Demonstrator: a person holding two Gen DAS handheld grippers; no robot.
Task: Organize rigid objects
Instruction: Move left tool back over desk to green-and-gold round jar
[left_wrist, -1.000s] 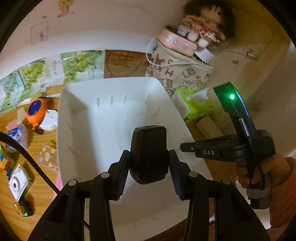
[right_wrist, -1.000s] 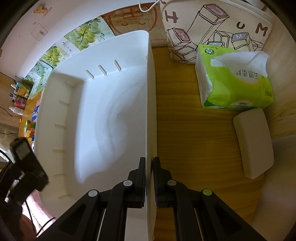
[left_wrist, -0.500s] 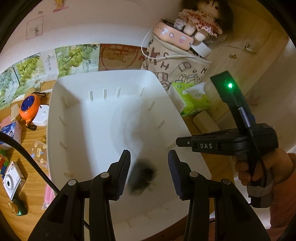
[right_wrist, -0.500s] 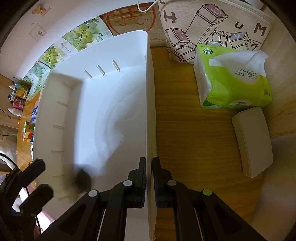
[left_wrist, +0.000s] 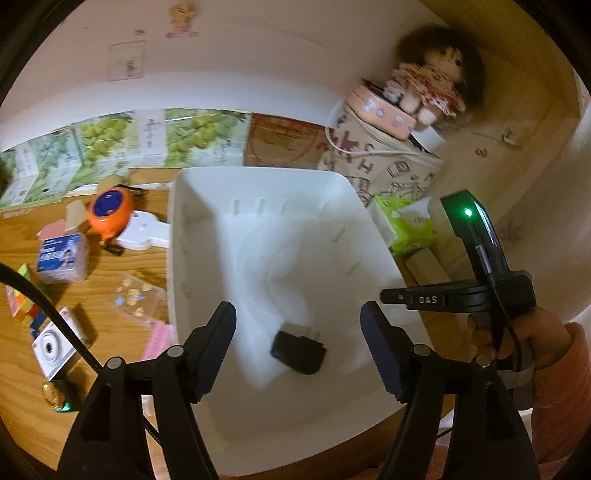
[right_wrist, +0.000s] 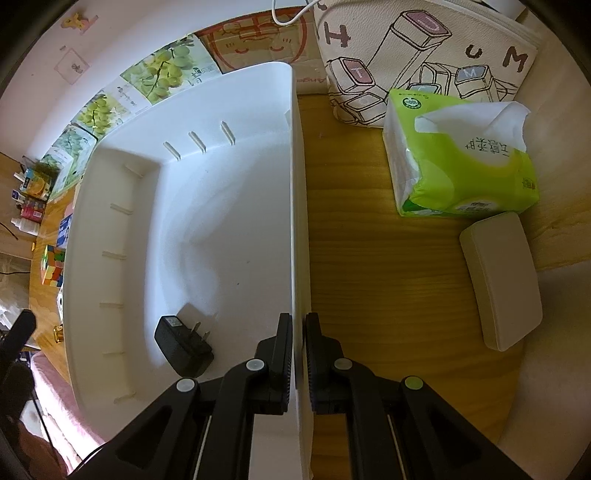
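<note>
- Left gripper (left_wrist: 298, 328) jaws wide apart, have just been opening; nothing between the pads.
- Charger (left_wrist: 298, 352) lies below and between the left jaws, apart from both, flat on the bin floor near the front; prongs point up-right in the left view.
- Right gripper (right_wrist: 298, 343) jaws pinched tight on the bin (right_wrist: 110, 206) side wall, one pad inside, one outside.
- From the right wrist view the charger (right_wrist: 183, 345) sits left of the right jaws, near the bin's front-left corner, not touching them.
- Charger: matte black plastic block, rounded edges, two flat metal prongs, label on its top face.
- Bin (left_wrist: 177, 266): smooth white plastic, rounded corners, short raised ribs along the inner walls.
- Table (right_wrist: 380, 266): wood grain, light brown.
- Right of the bin: flat off-white case (right_wrist: 500, 280), rounded rectangle; behind it a green soft tissue pack (right_wrist: 458, 162) with a white sheet sticking out.
- Left of the bin: small white camera (left_wrist: 51, 345), colour cube (left_wrist: 22, 295), orange round gadget (left_wrist: 110, 213).
- Far back: printed cloth bag (right_wrist: 424, 55), doll (left_wrist: 428, 86) on top, blurred.
</note>
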